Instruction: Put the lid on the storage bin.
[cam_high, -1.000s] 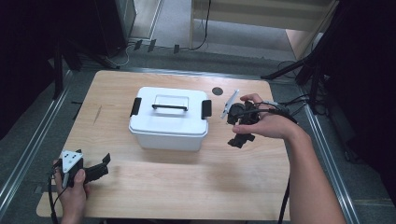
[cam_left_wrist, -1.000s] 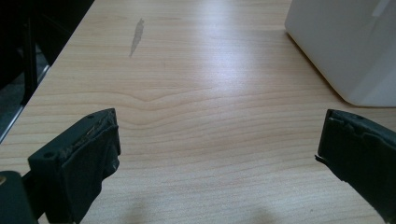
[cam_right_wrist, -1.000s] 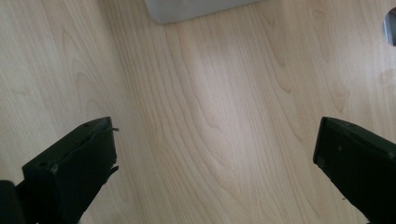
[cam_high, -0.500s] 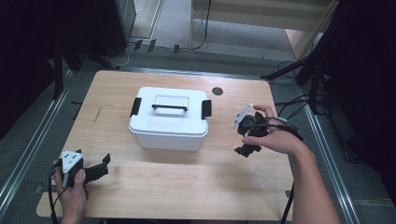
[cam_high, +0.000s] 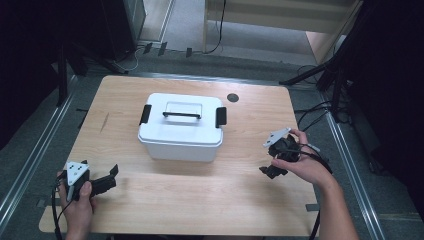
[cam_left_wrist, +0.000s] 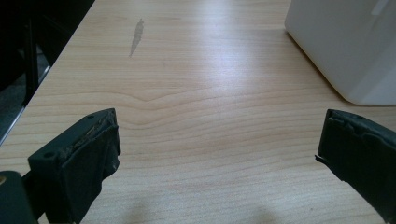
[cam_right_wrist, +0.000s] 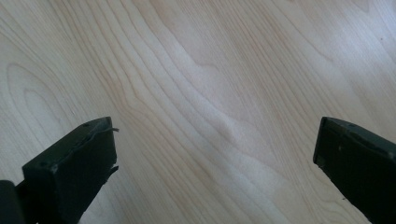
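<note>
A white lidded box (cam_high: 181, 127) with a black handle and black side clasps stands shut in the middle of the wooden table (cam_high: 200, 200). My left gripper (cam_high: 107, 179) rests low at the table's near left corner, open, jaws wide with only bare wood between them; the box's corner (cam_left_wrist: 345, 46) shows ahead to its right. My right gripper (cam_high: 272, 170) is held at the right side of the table, right of the box, tilted down at the wood. It is open and empty (cam_right_wrist: 215, 154).
A small dark round mark (cam_high: 232, 97) lies on the table behind the box. Cables (cam_high: 310, 117) trail off the right edge. Metal rails run along both sides of the table, with dark stands and floor beyond.
My right gripper has drawn back from the box's right side, moving right and toward the near edge, and now points down. The left gripper has stayed put.
</note>
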